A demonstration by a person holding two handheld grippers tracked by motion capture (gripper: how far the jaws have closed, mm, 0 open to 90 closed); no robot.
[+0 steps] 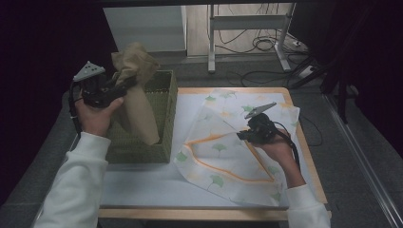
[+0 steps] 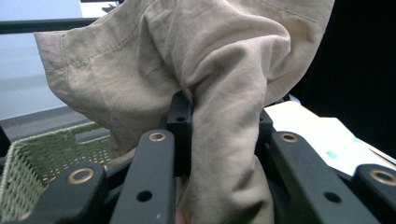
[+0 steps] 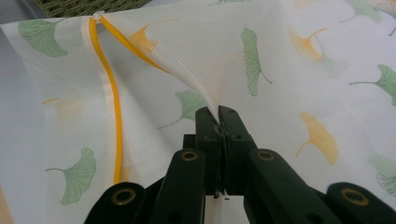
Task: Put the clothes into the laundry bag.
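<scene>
1. The table (image 1: 142, 190) spans the high view; I see its pale top with a wooden rim along the near and right edges.
2. A white mesh bag (image 1: 223, 161) printed with green and orange ginkgo leaves lies spread over the table's right half, at about four o'clock from the basket. An orange band runs along its edge (image 3: 114, 116).
3. A woven green basket (image 1: 161, 118) stands on the table's left part, at about nine o'clock from the bag.
4. A beige cloth garment (image 1: 138, 109) hangs over the basket, lifted partly out of it, its lower end draped against the basket's near wall.
5. My left gripper (image 1: 116, 90) is clamped on the garment's bunched upper part; in the left gripper view the fabric (image 2: 219, 93) is squeezed between the jaws.
6. My right gripper (image 3: 218, 116) is pinched tight on a fold of the mesh bag, pulling it into a small peak, at about two o'clock on the bag.
</scene>
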